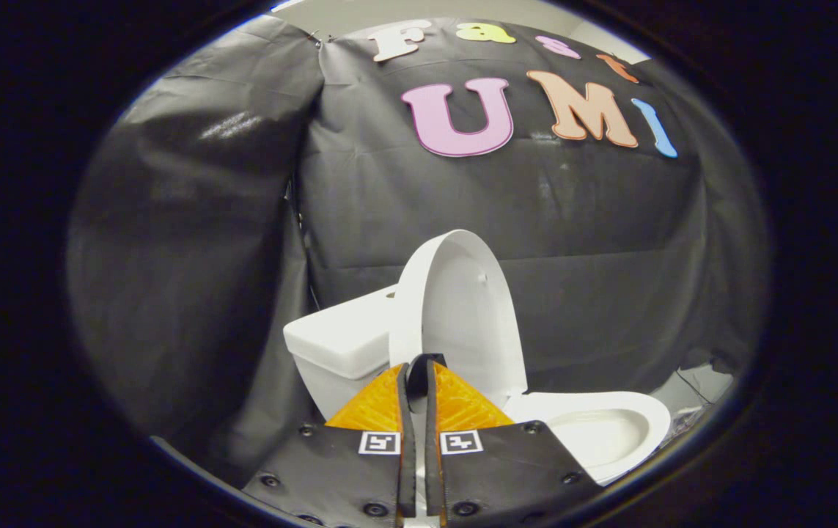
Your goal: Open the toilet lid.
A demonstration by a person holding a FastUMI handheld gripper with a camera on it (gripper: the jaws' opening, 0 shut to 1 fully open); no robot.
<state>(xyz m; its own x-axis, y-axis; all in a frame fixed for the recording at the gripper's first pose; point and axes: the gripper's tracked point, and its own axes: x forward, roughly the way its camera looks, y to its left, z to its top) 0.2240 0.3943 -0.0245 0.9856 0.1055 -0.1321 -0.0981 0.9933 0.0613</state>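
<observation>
The black cloth wall [572,242] hung behind a white toilet whose tank [338,345] stood left of the raised toilet lid [462,308] — upright, its inner face showing — with the open bowl [602,433] low to the right. The gripper [419,367] was clenched, its fingers nearly together just before the lid's lower edge — whether they pinched it I could not tell.
</observation>
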